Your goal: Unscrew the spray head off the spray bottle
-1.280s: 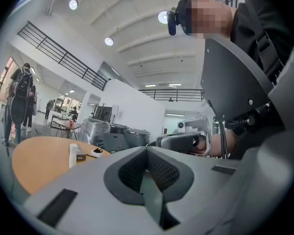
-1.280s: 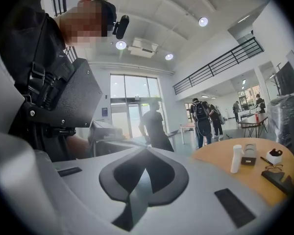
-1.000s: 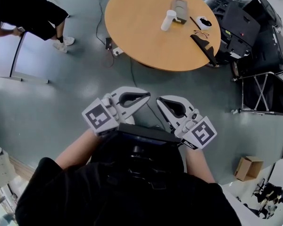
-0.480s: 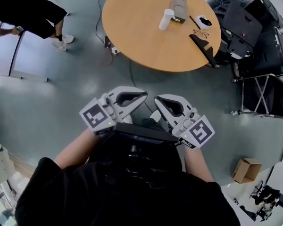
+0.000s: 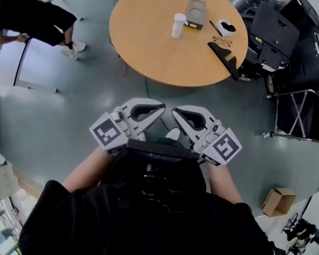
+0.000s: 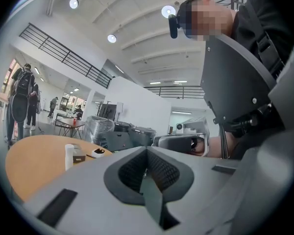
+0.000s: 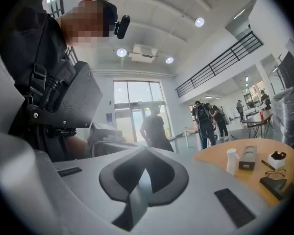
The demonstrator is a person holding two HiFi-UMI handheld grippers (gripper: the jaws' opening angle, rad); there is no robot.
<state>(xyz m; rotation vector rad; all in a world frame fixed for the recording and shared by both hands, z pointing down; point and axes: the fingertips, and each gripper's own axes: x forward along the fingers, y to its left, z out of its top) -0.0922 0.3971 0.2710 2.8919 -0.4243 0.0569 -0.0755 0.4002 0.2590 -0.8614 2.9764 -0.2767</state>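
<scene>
**Head view.** The left gripper (image 5: 160, 109) and the right gripper (image 5: 176, 112) are held side by side just in front of the person's chest, with their tips turned toward each other and close together. Both pairs of jaws are closed and nothing is carried. The white cylindrical spray bottle (image 5: 177, 25) is stood upright on the round orange-brown wooden table (image 5: 143, 47), well apart from both grippers and just beside a grey rectangular box (image 5: 195, 9). A pair of spectacles (image 5: 221, 40) and a black wedge-shaped object (image 5: 227, 58) are laid nearer the table's right edge. The spray head is judged to be in place on the bottle, though it is too small for its detail to be made out. The tucked-in posture is judged to be a carrying position suited to walking up to the table, since no grasp is possible from this range.

**Left gripper view.** The jaws are seen pressed together, with no object between the pads. The bottle is seen far off at the left, on the table top.

**Right gripper view.** The jaws are likewise seen fully closed and empty. The bottle is seen at the right, beside the box. It is judged that both pairs of jaws must be opened before one can be set round the bottle's body to steady it and the other round the head to turn it.
</scene>
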